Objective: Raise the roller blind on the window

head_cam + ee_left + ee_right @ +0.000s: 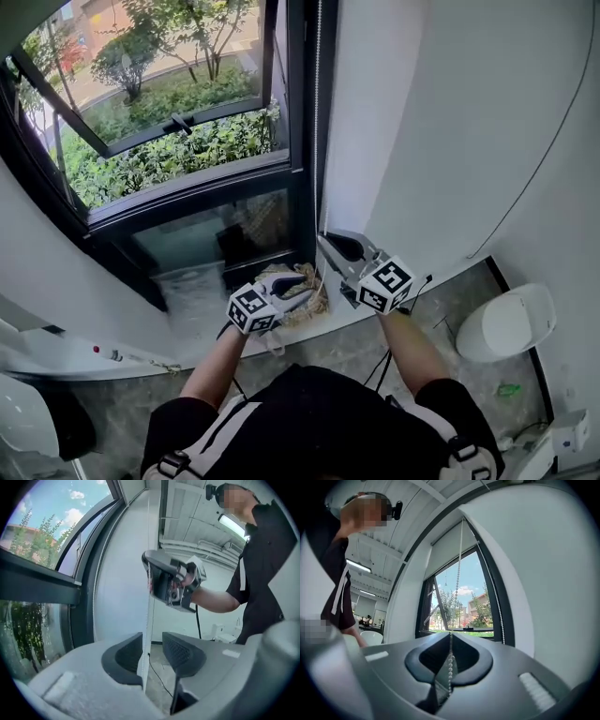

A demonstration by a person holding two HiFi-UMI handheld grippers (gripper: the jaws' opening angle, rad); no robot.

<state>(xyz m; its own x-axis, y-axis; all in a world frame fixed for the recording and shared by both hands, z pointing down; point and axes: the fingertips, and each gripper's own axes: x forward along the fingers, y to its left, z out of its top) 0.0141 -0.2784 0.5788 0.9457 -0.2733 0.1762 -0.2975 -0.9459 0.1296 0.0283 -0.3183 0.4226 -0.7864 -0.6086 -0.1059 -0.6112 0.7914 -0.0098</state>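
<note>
White window ledge [131, 361], brownish tangled clump [314, 302] on it, grey floor [441, 309], black cables [380, 364], white rounded bin [511, 323]

No word, number or brand name can be read in any view. The only printed marks are black-and-white square markers on the left cube [250, 310], fixed to the left tongs [305, 284], and on the right cube [385, 284], fixed to the right tongs [323, 240]. They show blocky patterns, not letters.

White bead chain [450, 666] — black window frame [298, 112].
</note>
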